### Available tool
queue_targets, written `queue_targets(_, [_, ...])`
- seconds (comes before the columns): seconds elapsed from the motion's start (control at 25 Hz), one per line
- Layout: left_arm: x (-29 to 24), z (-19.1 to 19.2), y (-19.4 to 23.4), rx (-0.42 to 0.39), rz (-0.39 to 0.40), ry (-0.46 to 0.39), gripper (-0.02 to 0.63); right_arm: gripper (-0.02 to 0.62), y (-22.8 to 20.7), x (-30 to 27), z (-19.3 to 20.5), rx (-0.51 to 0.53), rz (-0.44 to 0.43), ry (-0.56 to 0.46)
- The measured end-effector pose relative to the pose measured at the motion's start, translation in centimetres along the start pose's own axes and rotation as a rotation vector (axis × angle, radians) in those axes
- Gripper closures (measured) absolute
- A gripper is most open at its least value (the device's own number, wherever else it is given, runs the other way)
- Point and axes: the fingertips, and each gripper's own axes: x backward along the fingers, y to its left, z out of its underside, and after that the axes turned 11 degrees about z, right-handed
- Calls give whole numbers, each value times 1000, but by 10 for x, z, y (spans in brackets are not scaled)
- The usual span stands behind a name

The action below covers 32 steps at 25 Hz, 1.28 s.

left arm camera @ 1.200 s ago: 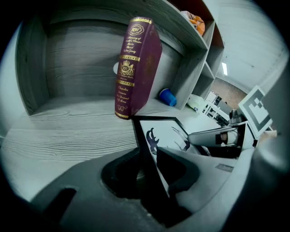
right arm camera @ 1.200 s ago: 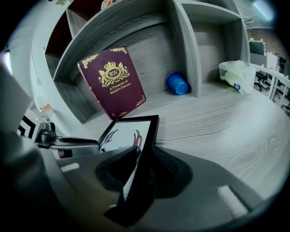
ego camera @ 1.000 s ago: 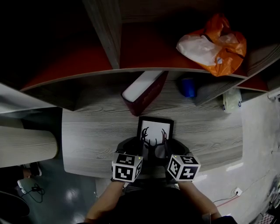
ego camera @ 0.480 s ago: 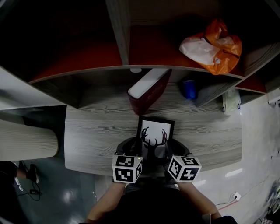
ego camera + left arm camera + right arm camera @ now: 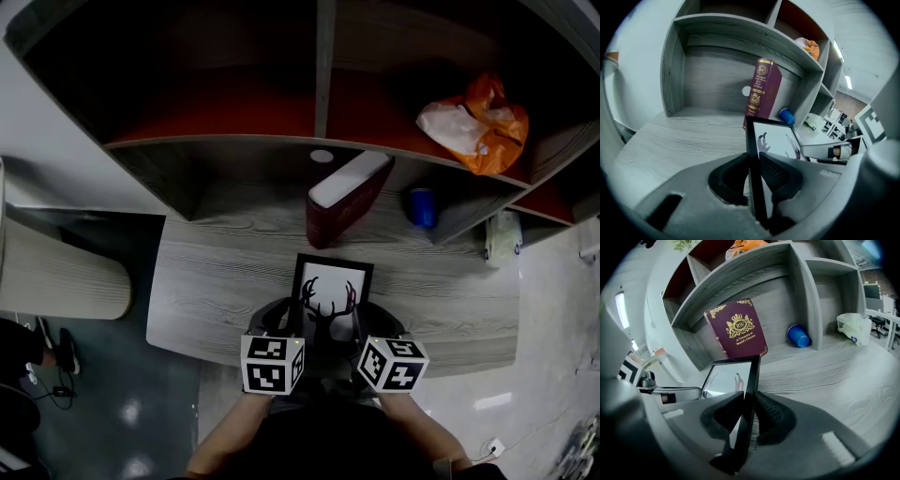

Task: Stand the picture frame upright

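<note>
1. Left gripper (image 5: 752,164): I hold it pointing steeply down. Its jaws have just been closing and now clamp the left edge of the picture frame (image 5: 330,298).
2. Right gripper (image 5: 749,401): same downward pitch. Its jaws have likewise just been closing and now pinch the frame's right edge.
3. Frame location: between both grippers, over the front of the grey desk (image 5: 216,281) and near the maroon book (image 5: 737,329).
4. Writing: the book cover reads "RW" and "A Treasury of World's Classics".
5. Views: only the right gripper view shows that cover. The left gripper view gives the spine, and the head view the whole antler print.
</note>
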Motion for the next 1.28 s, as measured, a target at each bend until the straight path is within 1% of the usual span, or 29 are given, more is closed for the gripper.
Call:
queue_targets(0.68, [60, 7, 37, 105, -157, -118, 541, 525, 68, 0, -3, 138, -148, 3])
queue_targets(0.96, [83, -1, 47, 128, -222, -182, 541, 525, 93, 2, -15, 191, -214, -17])
queue_targets(1.28, [100, -4, 54, 151, -287, -227, 541, 525, 112, 5, -23, 246, -283, -41])
